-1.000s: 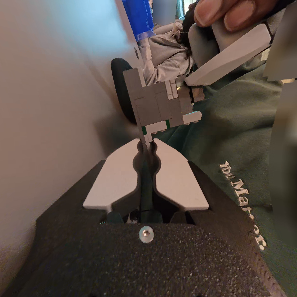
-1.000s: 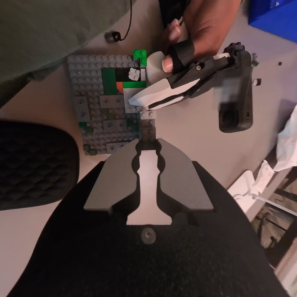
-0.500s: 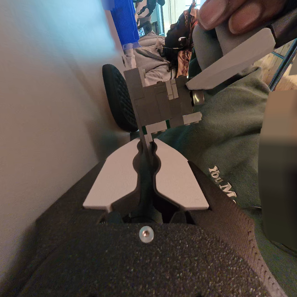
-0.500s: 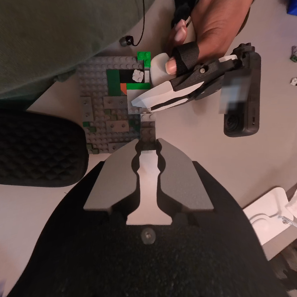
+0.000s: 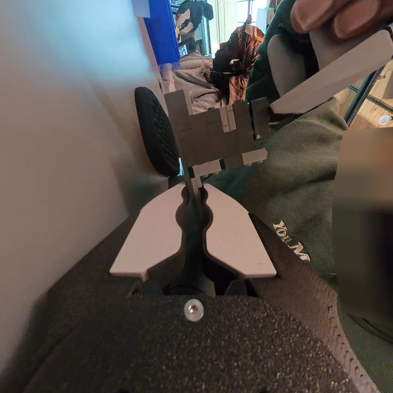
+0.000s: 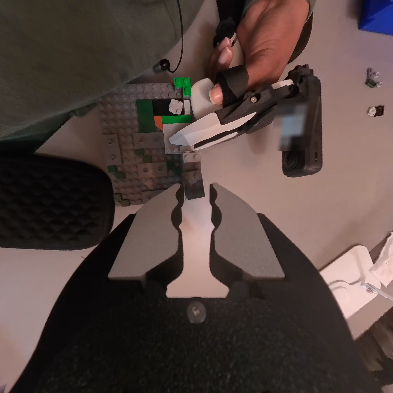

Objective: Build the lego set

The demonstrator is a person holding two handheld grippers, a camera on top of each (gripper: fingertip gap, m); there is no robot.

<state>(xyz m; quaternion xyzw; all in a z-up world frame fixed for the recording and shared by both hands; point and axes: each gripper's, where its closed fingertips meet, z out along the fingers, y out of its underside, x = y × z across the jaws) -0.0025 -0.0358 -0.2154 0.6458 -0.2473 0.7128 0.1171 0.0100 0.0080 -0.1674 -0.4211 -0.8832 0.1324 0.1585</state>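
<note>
The lego build (image 6: 131,148) is a flat grey plate with green, black and orange tiles. My left gripper (image 5: 194,187) is shut on its edge, so the build (image 5: 212,138) shows edge-on and looks held just off the white table. From the right wrist view the left gripper (image 6: 176,139) pinches the build's right side. A dark grey strip (image 6: 192,174) sticks out of the build. My right gripper (image 6: 195,187) straddles the strip's end with its jaws slightly apart and table showing beside the strip. In the left wrist view the strip (image 5: 259,119) sits at the right gripper's fingertips (image 5: 319,85).
A black mesh pad (image 6: 53,202) lies left of the build. A white tray (image 6: 350,287) is at the lower right. Two small loose pieces (image 6: 373,79) lie on the table at the right, near a blue bin (image 6: 378,17). A person's green sweatshirt (image 6: 85,53) is close behind.
The right gripper's jaws stand a little wider around the strip. In the left wrist view the right gripper's tip has drawn back, showing more of the strip. The left grip is unchanged.
</note>
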